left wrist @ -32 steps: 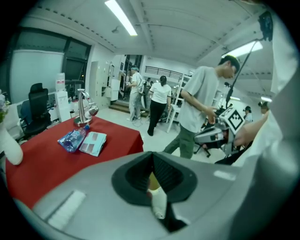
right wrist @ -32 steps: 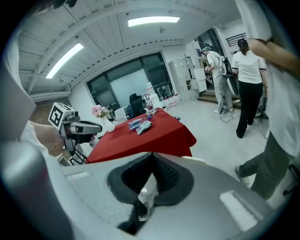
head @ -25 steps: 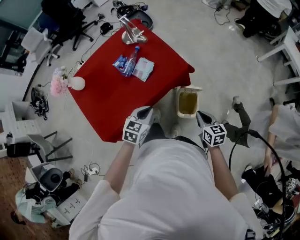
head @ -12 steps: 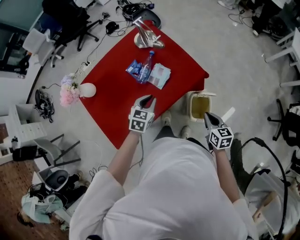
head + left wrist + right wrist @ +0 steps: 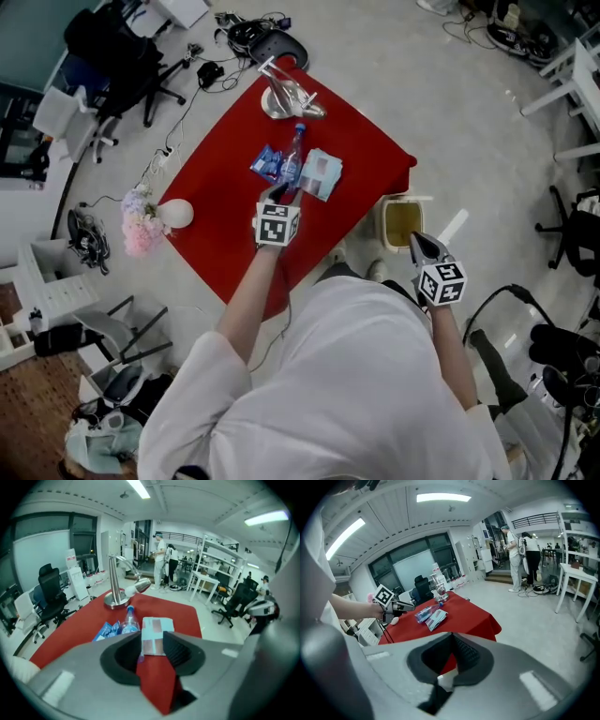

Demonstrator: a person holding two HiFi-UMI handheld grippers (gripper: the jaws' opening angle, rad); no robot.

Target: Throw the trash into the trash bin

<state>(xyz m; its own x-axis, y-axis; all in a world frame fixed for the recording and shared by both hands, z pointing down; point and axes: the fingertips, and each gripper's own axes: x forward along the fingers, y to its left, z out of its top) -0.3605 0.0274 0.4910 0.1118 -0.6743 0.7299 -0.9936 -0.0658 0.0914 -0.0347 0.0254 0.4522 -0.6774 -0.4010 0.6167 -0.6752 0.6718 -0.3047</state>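
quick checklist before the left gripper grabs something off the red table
1. Left gripper open: ok, jaws have just been opening, nothing between them.
2. Target lined up: ok, packet sits straight ahead of the jaws.
3. Packet free of bottle: cannot tell, they lie edge to edge.
4. Bin open: ok, opening uncovered, beside the table.
5. Right gripper clear: ok, shut, empty, by the bin.

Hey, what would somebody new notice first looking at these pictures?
The bright red table stands out, with a plastic bottle, blue wrapper and pale packet bunched on it. The left gripper hangs right by them, its jaws having just been opening, with nothing gripped yet. A small open bin stands on the floor beside the table.
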